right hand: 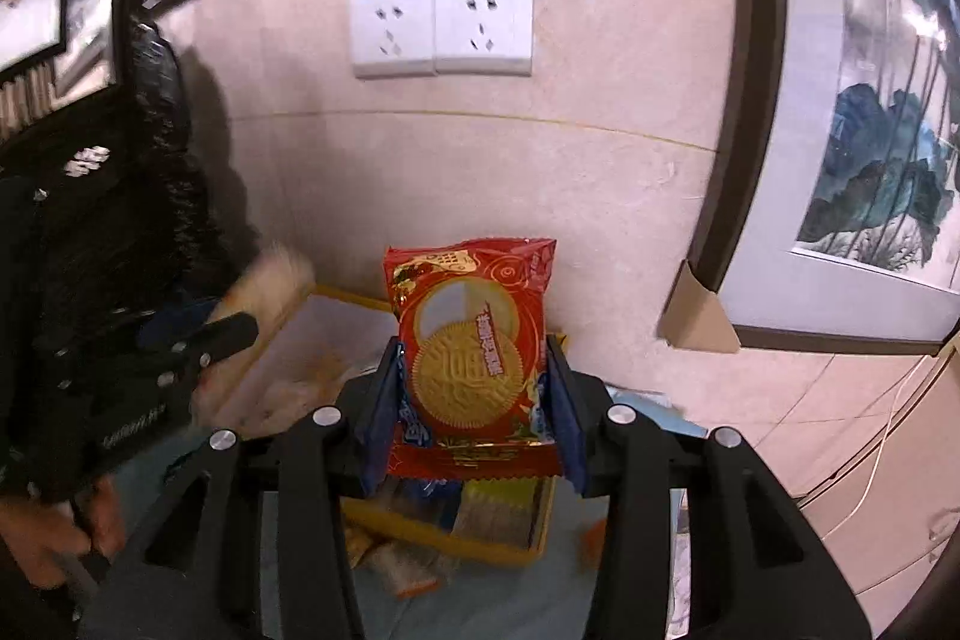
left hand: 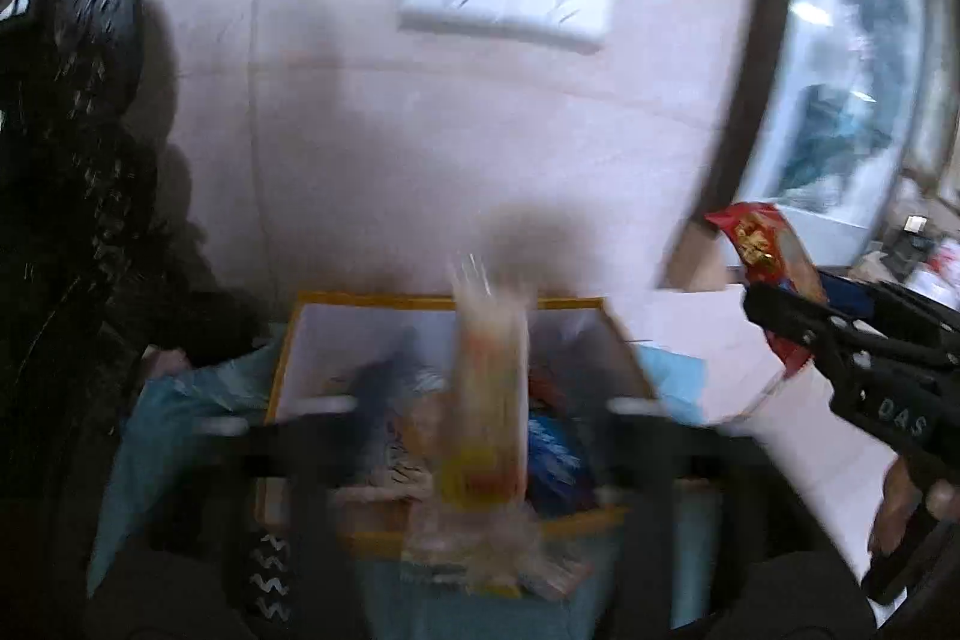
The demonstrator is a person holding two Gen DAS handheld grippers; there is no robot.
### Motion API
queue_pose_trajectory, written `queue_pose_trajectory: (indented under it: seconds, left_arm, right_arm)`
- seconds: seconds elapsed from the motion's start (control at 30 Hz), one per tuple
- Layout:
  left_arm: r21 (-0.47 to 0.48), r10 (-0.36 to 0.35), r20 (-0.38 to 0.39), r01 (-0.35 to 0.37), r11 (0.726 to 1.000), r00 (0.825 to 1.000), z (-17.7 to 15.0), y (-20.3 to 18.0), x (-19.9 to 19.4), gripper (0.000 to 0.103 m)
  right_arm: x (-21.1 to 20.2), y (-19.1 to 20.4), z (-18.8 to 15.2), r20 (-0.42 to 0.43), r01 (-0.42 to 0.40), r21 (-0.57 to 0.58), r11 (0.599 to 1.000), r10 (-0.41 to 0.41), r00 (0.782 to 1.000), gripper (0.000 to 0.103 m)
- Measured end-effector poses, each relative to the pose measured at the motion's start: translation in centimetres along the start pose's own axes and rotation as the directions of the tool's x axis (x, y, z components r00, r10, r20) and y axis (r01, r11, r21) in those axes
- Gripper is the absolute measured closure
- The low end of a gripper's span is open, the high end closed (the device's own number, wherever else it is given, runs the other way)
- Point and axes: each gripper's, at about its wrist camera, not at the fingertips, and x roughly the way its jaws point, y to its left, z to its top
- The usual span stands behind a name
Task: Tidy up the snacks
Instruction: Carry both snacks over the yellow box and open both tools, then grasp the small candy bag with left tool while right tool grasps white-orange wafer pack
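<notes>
A red biscuit packet (right hand: 472, 358), printed with a round golden biscuit, stands upright at the centre of the right wrist view, set between the two blue pads (right hand: 564, 400) of the right gripper (right hand: 474, 400); the pads flank its lower sides, but whether they press on it cannot be told. In the left wrist view the same packet appears at the right edge, projecting up-left from the black jaws. Below and behind it lies an open yellow-rimmed box (right hand: 510, 553) holding several wrapped snacks, resting on a blue cloth (right hand: 540, 598). In the left wrist view the box (left hand: 282, 358) fills the lower centre, and a pale yellow-and-orange packet (left hand: 489, 400), heavily blurred, stands upright over it, between the widely parted, released fingers of the left gripper (left hand: 480, 436), neither finger touching it. A hand (right hand: 48, 532) at the lower left of the right wrist view grips that tool. Behind, a beige tiled wall carries a double white socket (right hand: 441, 28); a framed painting (right hand: 882, 172) leans at the right.
</notes>
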Motion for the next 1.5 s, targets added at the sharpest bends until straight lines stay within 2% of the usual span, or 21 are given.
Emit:
queue_pose_trajectory:
  seconds: [0.03,0.07,0.1,0.17,0.3,0.47,0.53,0.6,0.7,0.8,0.93,1.0,1.03,1.1,1.23,1.33,1.5]
  left_arm:
    - [-0.028,0.019,-0.021,-0.019,0.999,1.000,-0.5,0.6,1.4,0.002]
    - [-0.044,0.027,-0.049,-0.030,0.999,0.998,-0.9,1.0,2.4,0.002]
    - [-0.052,0.031,-0.089,-0.036,0.998,0.996,-1.6,1.6,3.6,0.002]
    - [-0.021,0.034,-0.106,-0.036,0.999,0.994,-2.7,2.1,4.5,0.002]
    - [0.064,0.046,-0.092,-0.040,0.997,0.995,-5.0,2.5,4.3,0.002]
    - [0.074,0.017,-0.137,-0.006,0.997,0.990,-8.8,3.2,2.6,0.002]
    - [0.097,0.009,-0.181,0.008,0.995,0.983,-11.2,2.8,2.3,0.002]
    - [0.112,0.007,-0.247,0.021,0.993,0.969,-14.1,2.2,2.8,0.002]
    - [0.133,0.011,-0.291,0.029,0.991,0.957,-16.4,1.1,3.8,0.002]
    - [0.139,0.017,-0.278,0.023,0.990,0.960,-16.9,0.0,5.2,0.002]
    - [0.097,0.033,-0.277,-0.006,0.995,0.960,-16.6,-0.1,8.2,0.002]
    - [0.099,0.083,-0.312,-0.055,0.994,0.946,-17.2,0.4,10.2,0.002]
    - [0.096,0.100,-0.347,-0.071,0.993,0.932,-17.7,1.0,11.2,0.002]
    - [0.096,0.106,-0.386,-0.075,0.993,0.917,-18.7,2.2,11.9,0.002]
    - [0.128,0.151,-0.335,-0.114,0.985,0.930,-19.5,4.5,10.0,0.002]
    - [0.122,0.172,-0.324,-0.139,0.983,0.931,-20.1,6.6,8.9,0.002]
    - [0.124,0.150,-0.326,-0.116,0.986,0.933,-20.3,7.9,8.5,0.002]
  right_arm:
    - [1.3,0.2,-0.4,-0.033,0.035,-0.021,0.999,-0.036,0.999,0.027]
    - [2.4,0.3,-1.0,-0.061,0.048,-0.037,0.998,-0.050,0.997,0.027]
    - [2.9,0.3,-1.7,-0.076,0.015,-0.034,0.999,-0.018,0.997,0.027]
    - [3.1,-0.1,-2.8,-0.082,-0.008,-0.022,1.000,0.006,0.997,0.027]
    - [2.5,-1.2,-5.1,-0.095,-0.034,0.021,0.999,0.036,0.995,0.027]
    - [0.6,-1.9,-9.0,-0.122,-0.057,0.073,0.996,0.065,0.990,0.027]
    - [0.4,-1.9,-10.5,-0.145,-0.066,0.105,0.992,0.081,0.986,0.027]
    - [0.4,-1.6,-12.2,-0.177,-0.069,0.124,0.990,0.091,0.980,0.027]
    - [0.7,-0.7,-15.0,-0.235,-0.066,0.141,0.988,0.099,0.967,0.027]
    - [0.7,-0.1,-16.4,-0.258,-0.065,0.152,0.986,0.104,0.960,0.027]
    - [1.2,0.7,-17.4,-0.288,-0.066,0.145,0.987,0.106,0.952,0.027]
    - [1.5,1.0,-17.6,-0.299,-0.067,0.133,0.989,0.104,0.948,0.027]
    - [1.9,1.2,-17.7,-0.309,-0.068,0.119,0.991,0.102,0.946,0.027]
    - [2.6,1.3,-17.7,-0.316,-0.076,0.110,0.991,0.107,0.943,0.027]
    - [4.4,2.2,-17.6,-0.315,-0.111,0.098,0.989,0.137,0.939,0.027]
    - [6.2,4.7,-17.5,-0.311,-0.165,-0.003,0.986,0.156,0.937,0.027]
    - [9.9,7.6,-17.5,-0.373,-0.239,-0.083,0.967,0.193,0.908,0.027]
